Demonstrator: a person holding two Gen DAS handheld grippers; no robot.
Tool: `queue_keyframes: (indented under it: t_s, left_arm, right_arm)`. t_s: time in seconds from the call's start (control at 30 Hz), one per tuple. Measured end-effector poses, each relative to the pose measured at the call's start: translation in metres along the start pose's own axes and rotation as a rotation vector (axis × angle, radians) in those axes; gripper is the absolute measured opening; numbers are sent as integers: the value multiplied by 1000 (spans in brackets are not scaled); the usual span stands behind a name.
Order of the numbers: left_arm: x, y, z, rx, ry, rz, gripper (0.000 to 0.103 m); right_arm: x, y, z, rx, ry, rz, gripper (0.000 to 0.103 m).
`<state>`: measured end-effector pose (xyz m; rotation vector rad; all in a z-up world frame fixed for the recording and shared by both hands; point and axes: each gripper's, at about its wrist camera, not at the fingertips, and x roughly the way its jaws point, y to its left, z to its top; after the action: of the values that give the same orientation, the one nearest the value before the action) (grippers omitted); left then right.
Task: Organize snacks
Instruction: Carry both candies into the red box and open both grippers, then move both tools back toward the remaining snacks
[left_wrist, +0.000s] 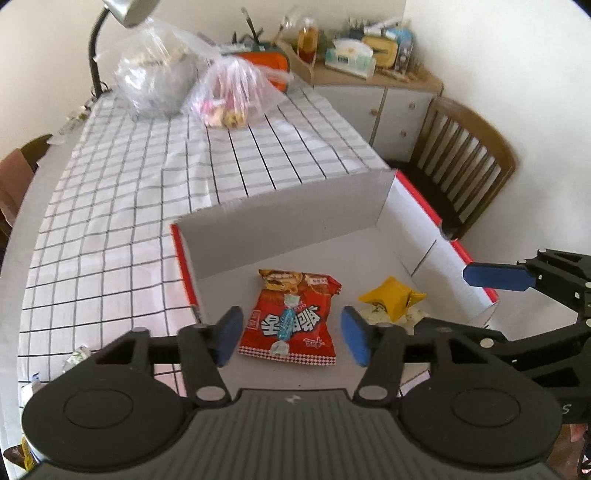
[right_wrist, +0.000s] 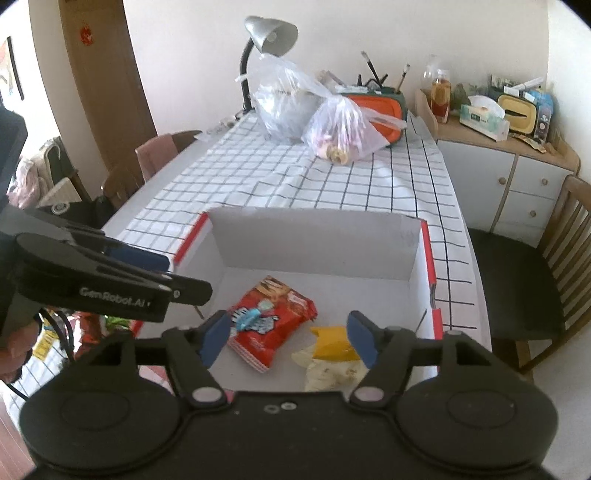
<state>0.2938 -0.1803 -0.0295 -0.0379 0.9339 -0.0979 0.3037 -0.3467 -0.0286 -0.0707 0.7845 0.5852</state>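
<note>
The left gripper (left_wrist: 291, 334) was found with its jaws standing wide apart and holding nothing, poised above the near end of the open cardboard box (left_wrist: 295, 218). The right gripper (right_wrist: 289, 338) was likewise spread wide and empty, hovering over the same box from the opposite near corner. Directly beneath the left gripper lay a red snack packet (left_wrist: 293, 317), flat on the box floor, with a small blue-wrapped candy (left_wrist: 286, 321) resting on top of it. Just beside the packet, toward the right-hand wall, sat a yellow wrapped snack (left_wrist: 391, 297) lying over a pale wrapper (right_wrist: 328, 369). Beyond the box the bench (left_wrist: 122, 229) carried a checked cloth, and at its far end stood two plastic bags, a pink-tinted bag (left_wrist: 232, 96) of assorted items and a clear bag (left_wrist: 155, 81) behind it, near a desk lamp (right_wrist: 266, 40). Further packets appeared at the near left edge of the bench, partly hidden. In judgement, the step in hand was the interval between placements: several snacks were already boxed and neither gripper was loaded. The next move would call for one gripper to travel out of the box to a remaining snack, and close squarely on it.
</note>
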Motion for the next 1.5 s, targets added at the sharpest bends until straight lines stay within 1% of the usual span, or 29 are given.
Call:
queue_keyframes:
  t_s: [0.07, 0.2, 0.33, 0.37, 0.5, 0.57, 0.67, 0.73, 0.87, 0.93, 1.07, 1.3, 1.5]
  left_arm:
    - [-10, 3, -4, -5, -17, -4, 60]
    - [-30, 8, -14, -6, -53, -7, 60]
    - [-49, 14, -25, -12, -91, -17, 69]
    - [-53, 16, -28, -12, -97, -20, 69]
    - [-67, 23, -37, -12, -121, -20, 70]
    - [-74, 28, -43, -17, -135, -19, 73]
    - [-83, 37, -49, -23, -158, -10, 78]
    - [-89, 44, -55, -28, -172, -7, 80]
    - [-100, 58, -66, -46, -205, 11, 81]
    - [-106, 66, -70, -57, -217, 8, 81]
    - [-116, 83, -80, -67, -233, 11, 85]
    - [-127, 124, -100, -116, -220, 21, 86]
    - [-128, 172, -120, -173, -180, 66, 86]
  right_arm:
    - [-6, 5, 0, 5, -13, 5, 79]
    - [-17, 14, 0, 6, -39, 15, 83]
    - [-27, 25, -2, 4, -66, 39, 91]
    - [-29, 28, -2, 5, -72, 45, 95]
    - [-34, 39, -2, 15, -95, 59, 99]
    - [-35, 44, -3, 24, -102, 60, 102]
    - [-35, 55, -4, 27, -106, 66, 103]
    - [-33, 63, -5, 23, -109, 64, 103]
    - [-29, 80, -6, 18, -107, 64, 103]
    - [-26, 88, -6, 22, -103, 75, 103]
    - [-20, 105, -5, 28, -100, 90, 103]
    - [-4, 136, -3, 31, -71, 115, 103]
    - [15, 161, -9, 22, -34, 120, 103]
